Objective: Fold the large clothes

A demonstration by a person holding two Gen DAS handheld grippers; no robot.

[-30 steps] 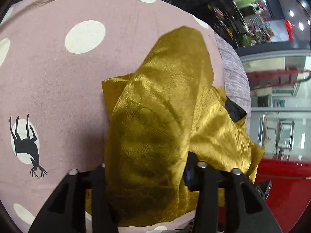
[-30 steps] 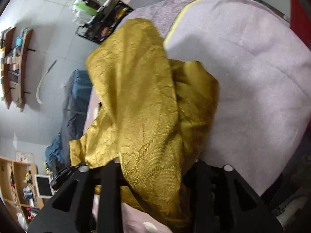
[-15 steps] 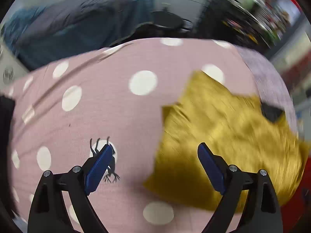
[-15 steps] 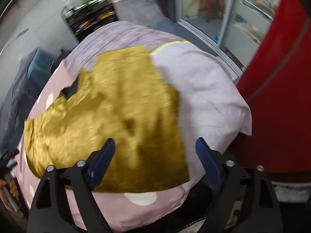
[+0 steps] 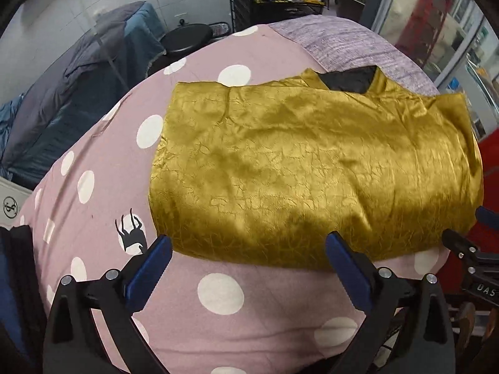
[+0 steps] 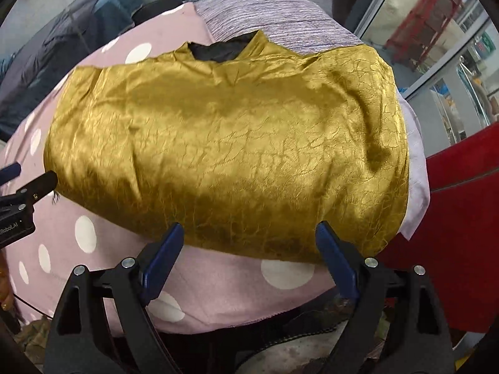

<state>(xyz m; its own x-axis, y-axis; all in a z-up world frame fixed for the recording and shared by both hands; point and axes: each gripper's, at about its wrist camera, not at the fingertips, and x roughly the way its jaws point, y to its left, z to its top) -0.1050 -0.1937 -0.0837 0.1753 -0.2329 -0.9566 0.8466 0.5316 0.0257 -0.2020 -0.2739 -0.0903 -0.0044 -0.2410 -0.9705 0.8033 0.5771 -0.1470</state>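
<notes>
Both claws, the left gripper (image 5: 248, 251) and right gripper (image 6: 249, 240), hang wide open and empty just short of the gold garment (image 5: 312, 168) lying on the polka-dot sheet (image 5: 218, 293), whose slick, layered fabric could slide apart if pinched unevenly.

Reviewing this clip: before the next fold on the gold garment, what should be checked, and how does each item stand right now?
1. Left gripper open, holding nothing: ok.
2. Right gripper open, holding nothing: ok.
3. Crinkled shiny gold garment lying spread flat on the pink polka-dot cloth: ok.
4. Garment fully on the surface: not ok; in the right wrist view its right side overlaps the pale lilac cloth near the table's edge.
5. Near hem within reach of both grippers: ok, it lies just ahead of the fingertips.
6. Layers beneath aligned: cannot tell.
</notes>
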